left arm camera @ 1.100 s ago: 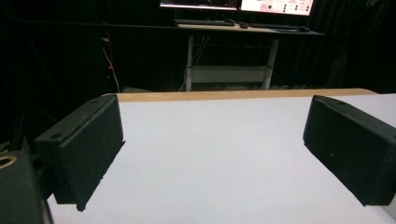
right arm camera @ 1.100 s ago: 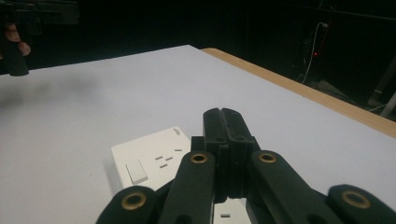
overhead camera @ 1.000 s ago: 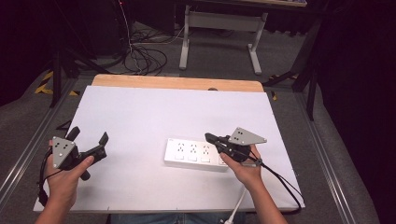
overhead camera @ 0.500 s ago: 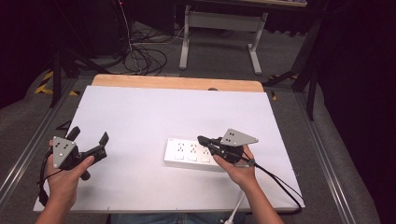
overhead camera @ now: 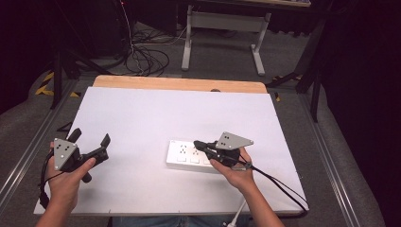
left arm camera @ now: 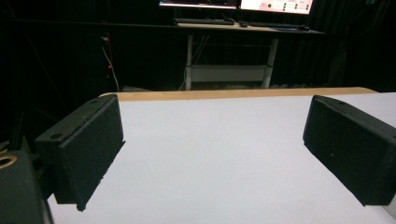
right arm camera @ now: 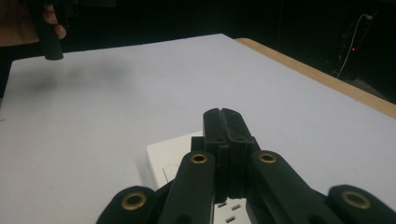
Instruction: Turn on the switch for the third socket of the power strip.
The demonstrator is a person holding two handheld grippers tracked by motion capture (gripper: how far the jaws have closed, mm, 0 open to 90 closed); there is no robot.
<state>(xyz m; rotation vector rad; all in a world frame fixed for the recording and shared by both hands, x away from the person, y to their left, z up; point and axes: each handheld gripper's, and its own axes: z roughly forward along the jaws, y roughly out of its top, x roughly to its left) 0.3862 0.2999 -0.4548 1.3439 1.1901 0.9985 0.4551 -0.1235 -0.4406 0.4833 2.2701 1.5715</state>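
Bright evenly lit white table (overhead camera: 142, 118), dark surroundings (near black), soft shadows, slight blur

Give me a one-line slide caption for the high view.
Right gripper, shut, poised over a white power strip; left gripper open on the white table.

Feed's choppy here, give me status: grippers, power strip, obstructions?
Right hand-held gripper shut, over white power strip. Left hand-held gripper open, holding nothing. Nothing in the way.

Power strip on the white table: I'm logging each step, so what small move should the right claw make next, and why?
Probably ease the right claw down onto the power strip. Its jaws are shut, with the tip over the strip's sockets, perhaps to press or nudge it. The left claw waits open and apart.
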